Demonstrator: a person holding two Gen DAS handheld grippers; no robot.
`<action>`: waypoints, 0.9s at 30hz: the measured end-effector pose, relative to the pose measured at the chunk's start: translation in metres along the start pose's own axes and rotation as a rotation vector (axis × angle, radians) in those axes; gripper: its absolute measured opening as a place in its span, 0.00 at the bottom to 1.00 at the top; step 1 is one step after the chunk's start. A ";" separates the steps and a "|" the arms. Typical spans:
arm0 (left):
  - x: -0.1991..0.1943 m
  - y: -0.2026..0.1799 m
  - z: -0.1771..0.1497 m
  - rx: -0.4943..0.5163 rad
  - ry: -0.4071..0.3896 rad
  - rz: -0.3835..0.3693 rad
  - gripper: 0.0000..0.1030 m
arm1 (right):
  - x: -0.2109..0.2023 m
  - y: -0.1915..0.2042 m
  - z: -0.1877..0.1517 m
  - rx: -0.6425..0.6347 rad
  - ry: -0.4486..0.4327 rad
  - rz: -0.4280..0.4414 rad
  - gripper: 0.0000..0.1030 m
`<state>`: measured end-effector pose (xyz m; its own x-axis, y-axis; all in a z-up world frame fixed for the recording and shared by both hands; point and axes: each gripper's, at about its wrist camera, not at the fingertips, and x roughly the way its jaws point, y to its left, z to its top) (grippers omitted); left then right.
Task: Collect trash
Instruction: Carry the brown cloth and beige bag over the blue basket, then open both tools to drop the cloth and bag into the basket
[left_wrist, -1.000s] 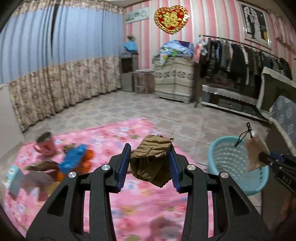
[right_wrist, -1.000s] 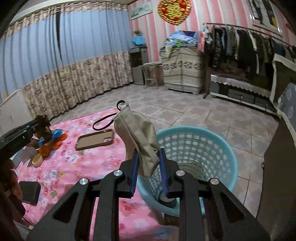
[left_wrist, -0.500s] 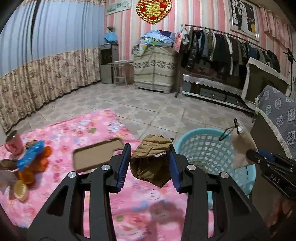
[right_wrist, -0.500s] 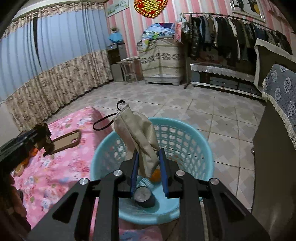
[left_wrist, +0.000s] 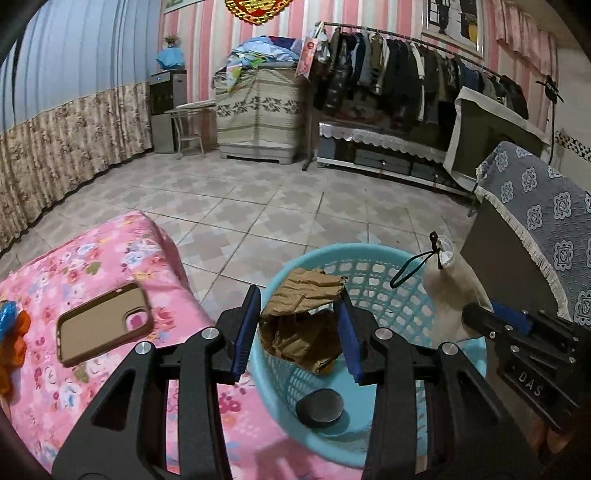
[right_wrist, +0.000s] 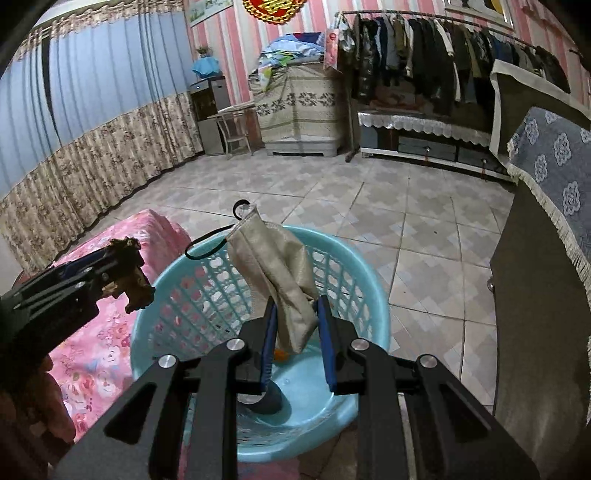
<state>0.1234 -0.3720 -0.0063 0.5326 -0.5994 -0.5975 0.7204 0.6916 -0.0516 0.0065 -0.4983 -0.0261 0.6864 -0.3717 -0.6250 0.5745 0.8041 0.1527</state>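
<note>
The only writing we can read is "DAS" (left_wrist: 529, 384), in pale letters on the body of the right claw at the lower right of the left wrist view. The red heart ornament high on the striped wall carries gold characters we cannot make out.

Our left claw (left_wrist: 297, 334) is clamped on a crumpled brown paper wad (left_wrist: 301, 325), its blue pads pressing both sides, and it sits over the near rim of the light blue basket (left_wrist: 373, 266) at centre frame. Our right claw (right_wrist: 295, 338) stands narrow, pinching the lower end of a beige drawstring pouch (right_wrist: 275, 266) that rises above the basket opening, black cord looping to the left. A dark round disc (left_wrist: 320, 408) lies on the basket floor. At lower left, a tan phone case (left_wrist: 101, 328) rests on the pink floral bed cover (left_wrist: 110, 258)
</note>
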 end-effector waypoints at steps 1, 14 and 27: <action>0.001 0.000 0.001 -0.002 0.003 0.002 0.46 | 0.000 -0.002 0.000 0.006 0.002 -0.004 0.22; -0.042 0.035 0.005 -0.038 -0.086 0.183 0.88 | 0.023 0.011 0.000 -0.015 0.047 -0.005 0.23; -0.115 0.101 -0.003 -0.091 -0.155 0.321 0.95 | 0.026 0.029 0.000 -0.036 0.036 -0.010 0.80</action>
<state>0.1339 -0.2326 0.0549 0.7914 -0.3952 -0.4664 0.4669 0.8832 0.0438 0.0412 -0.4854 -0.0379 0.6637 -0.3636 -0.6537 0.5645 0.8169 0.1188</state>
